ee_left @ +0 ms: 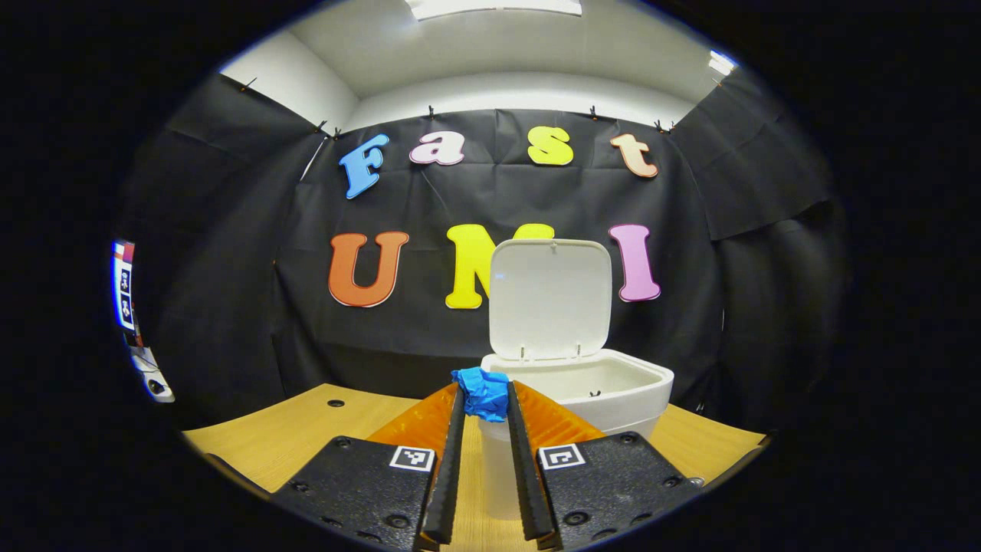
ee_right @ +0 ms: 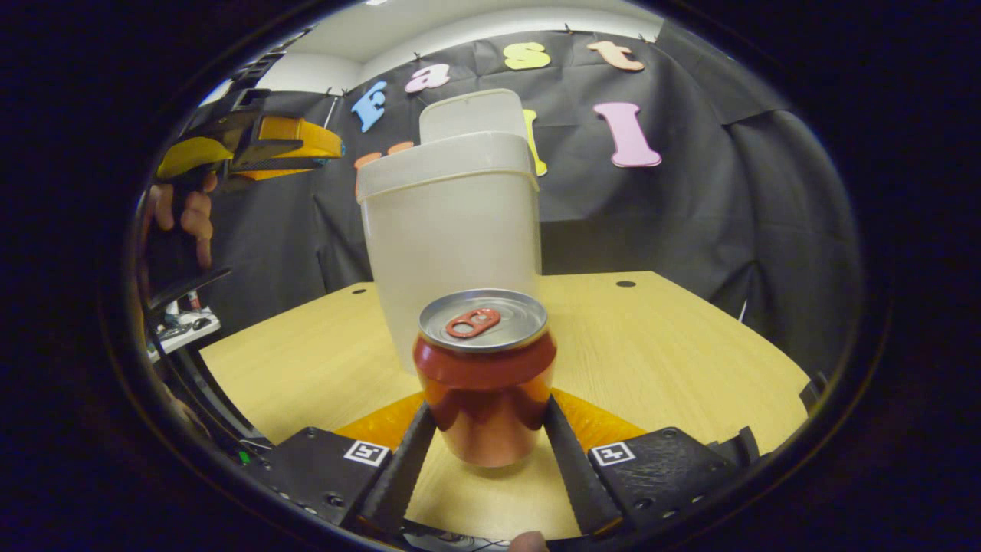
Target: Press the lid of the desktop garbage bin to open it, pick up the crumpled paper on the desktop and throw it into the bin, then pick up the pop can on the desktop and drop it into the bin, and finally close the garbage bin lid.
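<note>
Left gripper [ee_left: 484, 399]: clenched on crumpled paper [ee_left: 483, 391], raised beside open bin [ee_left: 613, 383] for dropping.
Right gripper [ee_right: 488, 429]: clamped pop can [ee_right: 484, 376], readied next.

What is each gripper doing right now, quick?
Left gripper: shut on the blue crumpled paper, near the open garbage bin.
Right gripper: shut on the red pop can.

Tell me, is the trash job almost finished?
About halfway. The bin lid is already up. The left gripper holds the blue crumpled paper near the bin's rim, not dropped yet. The right gripper is clamped on the pop can. Left: drop both in, close the lid.
</note>
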`<state>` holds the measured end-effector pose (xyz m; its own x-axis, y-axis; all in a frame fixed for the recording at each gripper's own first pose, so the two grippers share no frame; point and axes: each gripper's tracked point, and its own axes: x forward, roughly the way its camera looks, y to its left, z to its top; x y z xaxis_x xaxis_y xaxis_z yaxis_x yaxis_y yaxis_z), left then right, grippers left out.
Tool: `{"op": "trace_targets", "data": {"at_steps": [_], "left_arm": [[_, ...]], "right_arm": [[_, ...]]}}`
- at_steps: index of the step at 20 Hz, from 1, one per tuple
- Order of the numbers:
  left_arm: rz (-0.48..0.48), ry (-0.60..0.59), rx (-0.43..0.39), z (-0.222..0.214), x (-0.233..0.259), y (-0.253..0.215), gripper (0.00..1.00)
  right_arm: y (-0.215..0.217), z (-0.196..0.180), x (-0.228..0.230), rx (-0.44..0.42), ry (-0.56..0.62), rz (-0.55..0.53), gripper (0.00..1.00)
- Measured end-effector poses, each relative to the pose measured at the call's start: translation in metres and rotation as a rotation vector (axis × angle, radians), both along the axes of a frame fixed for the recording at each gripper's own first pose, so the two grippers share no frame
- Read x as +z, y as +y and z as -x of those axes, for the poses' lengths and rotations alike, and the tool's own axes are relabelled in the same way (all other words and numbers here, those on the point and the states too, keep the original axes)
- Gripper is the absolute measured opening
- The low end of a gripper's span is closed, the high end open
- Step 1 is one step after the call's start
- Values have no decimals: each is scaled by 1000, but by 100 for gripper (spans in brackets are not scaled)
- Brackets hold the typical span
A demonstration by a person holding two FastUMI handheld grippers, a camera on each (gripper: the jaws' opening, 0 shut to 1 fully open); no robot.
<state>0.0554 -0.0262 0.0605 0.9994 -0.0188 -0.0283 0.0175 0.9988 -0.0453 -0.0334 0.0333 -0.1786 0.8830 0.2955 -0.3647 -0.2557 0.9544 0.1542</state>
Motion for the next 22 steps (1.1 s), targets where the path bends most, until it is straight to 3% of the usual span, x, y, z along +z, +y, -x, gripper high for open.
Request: {"op": "trace_targets", "data": {"at_steps": [9, 10, 14, 15, 19, 21, 22], "left_arm": [[-15, 26, -73, -60, 19, -25, 35], [-10, 38, -79, -65, 14, -27, 31], [-12, 79, -84, -79, 6, -33, 39], [-20, 87, -87, -82, 4, -34, 36], [-18, 98, -103, -84, 2, -42, 52], [-20, 85, -89, -84, 5, -40, 100], [-22, 76, -86, -86, 7, -40, 99]], "right_arm": [[-6, -10, 10, 7, -14, -21, 80], [-8, -9, 10, 10, -15, -20, 80], [-13, -10, 20, 7, -35, -27, 81], [-16, -11, 22, 2, -42, -30, 80], [-27, -17, 20, -23, -32, -39, 80], [-33, -18, 23, -35, -36, -30, 80], [-38, -19, 24, -45, -39, -30, 80]]}}
